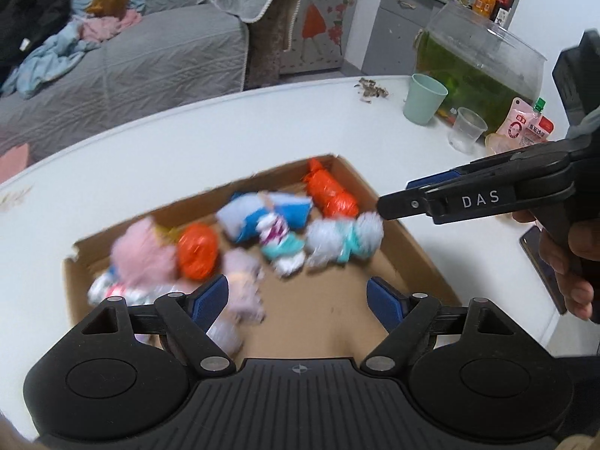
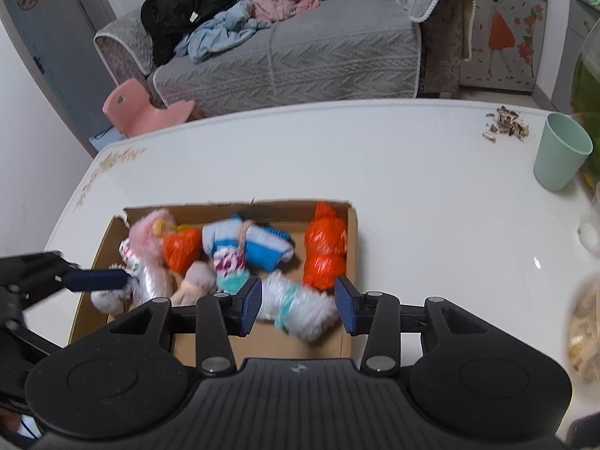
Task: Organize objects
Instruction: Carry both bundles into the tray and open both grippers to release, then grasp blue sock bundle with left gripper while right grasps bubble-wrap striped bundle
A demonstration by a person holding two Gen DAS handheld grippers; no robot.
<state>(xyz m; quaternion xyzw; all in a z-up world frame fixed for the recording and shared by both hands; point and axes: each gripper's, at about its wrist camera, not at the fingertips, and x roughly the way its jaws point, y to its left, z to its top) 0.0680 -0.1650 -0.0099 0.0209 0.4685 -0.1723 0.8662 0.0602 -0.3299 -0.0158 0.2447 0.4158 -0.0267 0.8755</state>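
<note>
A shallow cardboard box (image 1: 408, 247) (image 2: 350, 232) on the white table holds several rolled sock bundles: a pink fluffy one (image 1: 144, 253) (image 2: 150, 230), two orange ones (image 1: 330, 191) (image 2: 324, 251), a blue and white one (image 1: 262, 215) (image 2: 247, 240) and a white fluffy one with a teal band (image 1: 343, 240) (image 2: 300, 307). My left gripper (image 1: 298, 298) is open and empty above the box's near part. My right gripper (image 2: 298, 305) is open, its fingers on either side of the white fluffy bundle; it enters the left wrist view from the right (image 1: 397, 202).
A mint cup (image 1: 423, 99) (image 2: 560, 152), a clear plastic cup (image 1: 467, 131), a fish tank (image 1: 483, 67), a pink pouch (image 1: 525, 127) and a scatter of seed shells (image 2: 506, 122) sit on the table's far right. A grey sofa (image 2: 300, 52) with clothes stands beyond the table.
</note>
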